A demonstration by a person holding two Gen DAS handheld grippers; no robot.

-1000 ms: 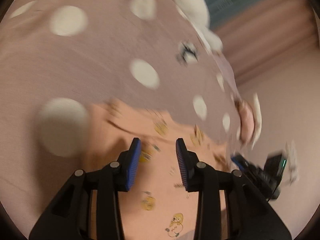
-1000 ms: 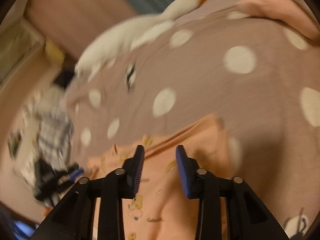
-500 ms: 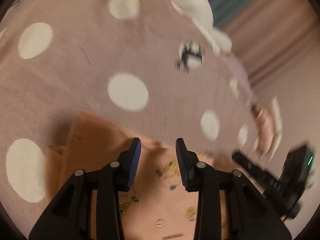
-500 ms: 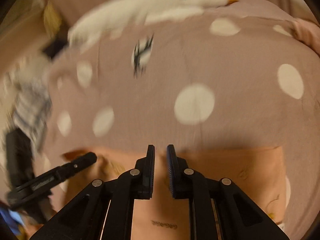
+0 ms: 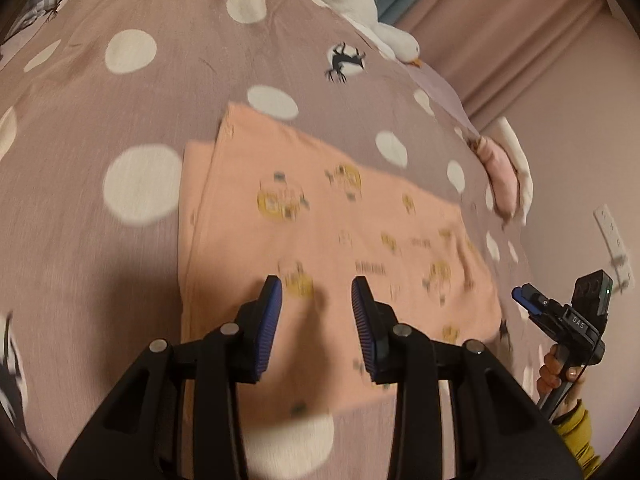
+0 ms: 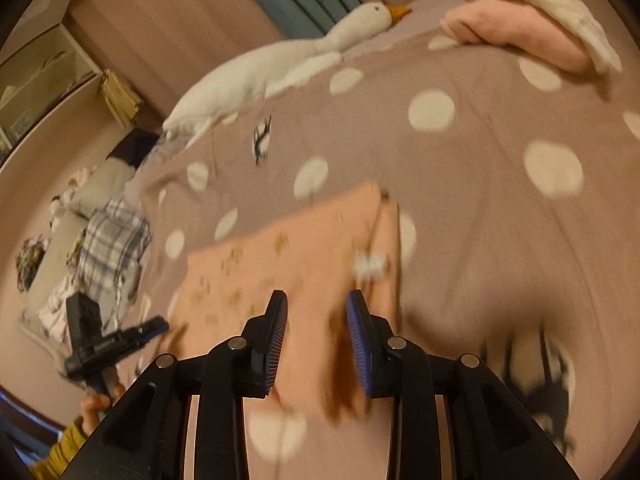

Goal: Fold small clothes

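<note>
A small peach garment (image 5: 340, 232) with yellow cartoon prints lies folded flat on a mauve polka-dot bedspread (image 5: 100, 112). It also shows in the right wrist view (image 6: 288, 272). My left gripper (image 5: 317, 312) is open and empty, held above the garment's near part. My right gripper (image 6: 317, 328) is open and empty above the garment's right end. The right gripper also shows in the left wrist view (image 5: 560, 316), and the left gripper shows in the right wrist view (image 6: 120, 340).
A white goose plush (image 6: 280, 60) lies along the far edge of the bed. A pink and white folded pile (image 6: 532, 32) sits at the far right. A plaid cloth (image 6: 108, 252) lies at the left edge of the bed. Curtains (image 5: 500, 20) hang behind the bed.
The right gripper, nearly shut half a second ago, has opened. Both grippers have pulled back and up, so the whole folded garment now shows lying flat.
</note>
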